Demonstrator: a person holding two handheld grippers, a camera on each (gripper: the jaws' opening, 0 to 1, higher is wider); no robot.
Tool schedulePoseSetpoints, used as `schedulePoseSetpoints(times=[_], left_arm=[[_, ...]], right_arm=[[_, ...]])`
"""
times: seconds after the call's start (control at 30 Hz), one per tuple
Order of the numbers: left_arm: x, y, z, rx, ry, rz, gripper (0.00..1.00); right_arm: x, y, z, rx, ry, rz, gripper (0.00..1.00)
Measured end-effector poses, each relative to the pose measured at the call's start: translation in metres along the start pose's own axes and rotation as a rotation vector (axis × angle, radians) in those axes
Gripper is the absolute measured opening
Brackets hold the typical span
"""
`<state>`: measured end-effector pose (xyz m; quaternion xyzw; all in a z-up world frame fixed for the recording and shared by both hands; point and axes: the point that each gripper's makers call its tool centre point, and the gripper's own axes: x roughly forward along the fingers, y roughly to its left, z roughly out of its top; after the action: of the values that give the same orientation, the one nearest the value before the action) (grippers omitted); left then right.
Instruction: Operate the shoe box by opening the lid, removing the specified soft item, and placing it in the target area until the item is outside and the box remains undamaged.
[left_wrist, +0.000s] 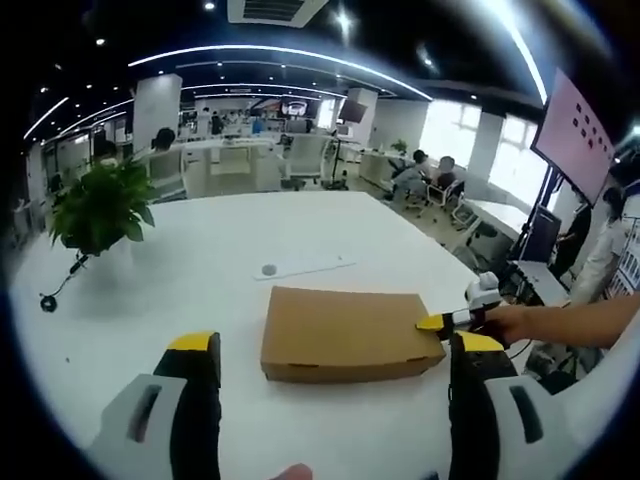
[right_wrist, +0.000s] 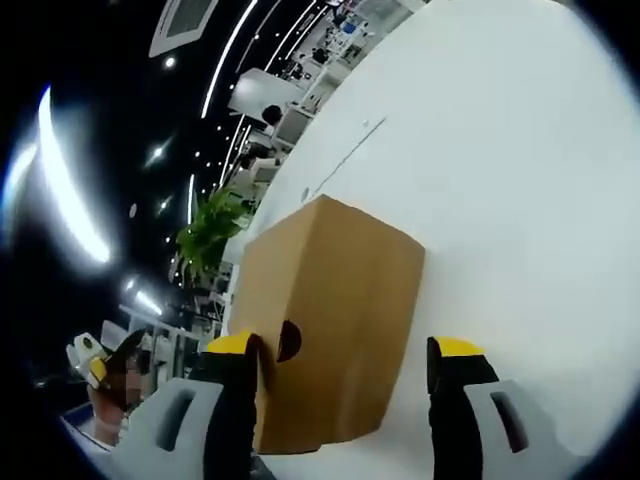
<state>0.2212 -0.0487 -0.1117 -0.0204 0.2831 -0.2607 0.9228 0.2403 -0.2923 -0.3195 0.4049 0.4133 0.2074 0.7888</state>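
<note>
Left gripper view: taken from above the white tabletop (left_wrist: 200, 270), level, facing across the table toward the office; the closed brown cardboard shoe box (left_wrist: 345, 335) is seen at moderate range. Right gripper view: strongly rolled, set close against the box's end (right_wrist: 330, 330). Shared between both views — box, tabletop, green potted plant (left_wrist: 100, 205) (right_wrist: 208, 238).

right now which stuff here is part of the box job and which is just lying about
Part of the job:
- cardboard shoe box, lid shut
- right gripper, jaws open at the box's end
- left gripper, open, short of the box

Just lying about:
- potted plant
- flat white strip beyond the box
- small black object with cord by the plant
</note>
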Motion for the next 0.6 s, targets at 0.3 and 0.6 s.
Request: schedulePoseSetpoints(times=[0.3, 0.6], left_arm=[[-0.011, 0.007, -0.012, -0.048, 0.0, 0.006, 0.99], [-0.016, 0.006, -0.021, -0.06, 0.022, 0.012, 0.98]], right_arm=[[-0.001, 0.001, 0.004, -0.027, -0.019, 0.004, 0.72], [0.0, 0.005, 0.005, -0.026, -0.006, 0.048, 0.61]])
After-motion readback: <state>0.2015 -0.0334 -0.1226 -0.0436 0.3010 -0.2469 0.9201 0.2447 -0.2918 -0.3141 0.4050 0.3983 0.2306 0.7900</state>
